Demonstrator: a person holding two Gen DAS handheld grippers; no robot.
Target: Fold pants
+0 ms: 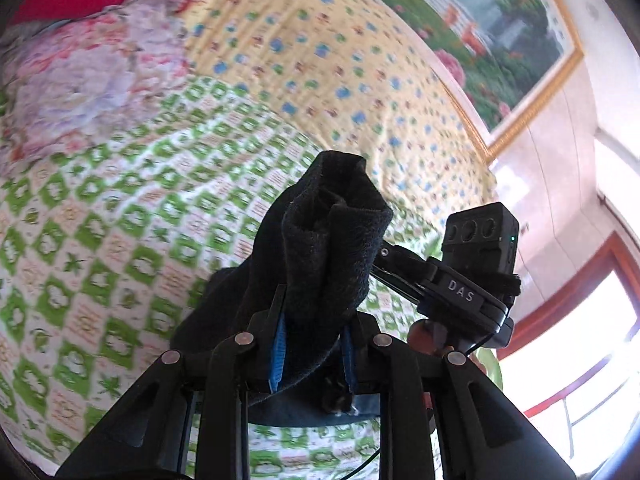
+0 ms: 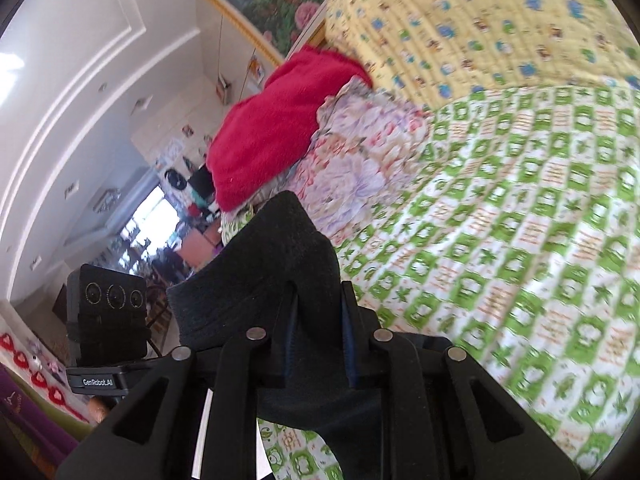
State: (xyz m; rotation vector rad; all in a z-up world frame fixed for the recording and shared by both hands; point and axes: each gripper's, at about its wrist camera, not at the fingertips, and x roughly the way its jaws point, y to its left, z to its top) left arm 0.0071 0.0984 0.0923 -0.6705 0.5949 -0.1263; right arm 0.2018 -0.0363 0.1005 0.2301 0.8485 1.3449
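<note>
Both grippers are clamped on the same dark pants here. The left gripper (image 1: 314, 320) has a thick bunch of the pants (image 1: 320, 240) pinched between its blue-lined pads (image 1: 280, 354), with the fabric poking up past the fingertips in a soft rolled lump — it looks like fuzzy, fleecy knit, black to very dark navy. The right gripper (image 2: 318, 312) has its own fold of the pants (image 2: 276, 264) squeezed between its fingers, the cloth standing up in a stiff-looking peak and hanging down below the jaws. So the pants are lifted off the bed and held in the air at two spots. Under it all is a quilted bedspread (image 1: 100, 248) with a green and white check pattern, puffy stitching, a bit blurred. Behind that lies a second quilt (image 1: 320, 52), pale yellow with little blue and green prints. Off to the side there's a crumpled floral blanket (image 2: 360, 144) in pinks and lilacs, and one fluffy red blanket (image 2: 272, 128) heaped on top of it. One framed garden picture (image 1: 500, 20) with a gold frame hangs on the wall.
</note>
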